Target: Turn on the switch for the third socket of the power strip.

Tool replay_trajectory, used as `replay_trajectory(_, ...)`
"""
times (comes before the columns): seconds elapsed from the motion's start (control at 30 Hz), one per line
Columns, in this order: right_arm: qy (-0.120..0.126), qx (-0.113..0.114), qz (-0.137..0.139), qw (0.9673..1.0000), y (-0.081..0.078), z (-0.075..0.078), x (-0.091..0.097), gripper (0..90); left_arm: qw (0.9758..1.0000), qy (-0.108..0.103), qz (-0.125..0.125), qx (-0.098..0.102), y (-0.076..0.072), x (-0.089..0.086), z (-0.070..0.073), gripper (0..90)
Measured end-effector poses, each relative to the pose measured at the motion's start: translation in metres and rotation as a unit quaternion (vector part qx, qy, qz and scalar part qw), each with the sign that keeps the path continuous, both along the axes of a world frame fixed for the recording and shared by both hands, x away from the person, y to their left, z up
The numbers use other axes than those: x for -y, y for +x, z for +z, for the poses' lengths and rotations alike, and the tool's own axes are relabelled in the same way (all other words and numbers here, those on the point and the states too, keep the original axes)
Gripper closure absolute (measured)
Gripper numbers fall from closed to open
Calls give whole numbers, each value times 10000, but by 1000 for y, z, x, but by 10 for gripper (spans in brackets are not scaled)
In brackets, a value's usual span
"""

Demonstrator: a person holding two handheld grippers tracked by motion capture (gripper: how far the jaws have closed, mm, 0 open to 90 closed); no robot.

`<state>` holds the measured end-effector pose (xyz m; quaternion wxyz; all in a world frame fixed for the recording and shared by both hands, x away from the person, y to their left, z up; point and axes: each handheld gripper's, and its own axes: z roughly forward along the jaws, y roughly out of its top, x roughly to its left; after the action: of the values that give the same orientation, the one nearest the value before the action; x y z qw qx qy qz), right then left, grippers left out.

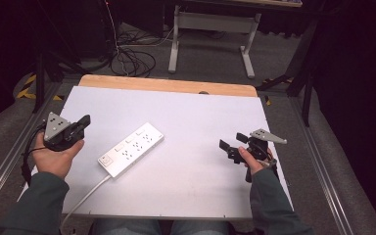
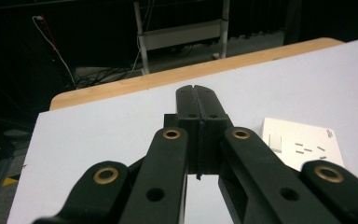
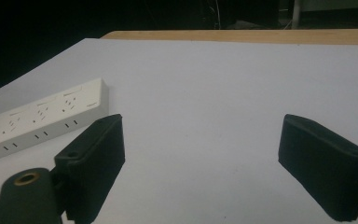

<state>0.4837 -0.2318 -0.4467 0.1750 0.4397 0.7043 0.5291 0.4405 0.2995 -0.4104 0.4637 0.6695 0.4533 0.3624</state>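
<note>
White power strip (image 1: 131, 149) is lying diagonally on the white table (image 1: 200, 117), w/ its cord running off the near edge, while the left gripper (image 1: 84, 121) is hovering just left of it w/ jaws pressed together, empty, & the right gripper (image 1: 232, 143) is sitting well to its right, jaws spread wide.

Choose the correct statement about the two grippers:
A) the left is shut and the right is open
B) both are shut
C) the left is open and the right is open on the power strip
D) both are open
A: in the left gripper view the left gripper has its jaws pressed together, while in the right gripper view the right gripper has a wide gap between its jaws, with nothing held.
</note>
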Motion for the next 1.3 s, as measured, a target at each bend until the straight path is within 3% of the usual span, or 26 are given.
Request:
replay_trajectory(0.3, -27, 12, -69, 10000, 1, 1, 1, 149, 9996, 77, -246, -69, 7, 17, 1, 899)
replay_trajectory(1.3, -120, -17, -66, 9999, 1, 0, -2, 151, 9964, 197, -697, -441, 32, 44, -9, 900)
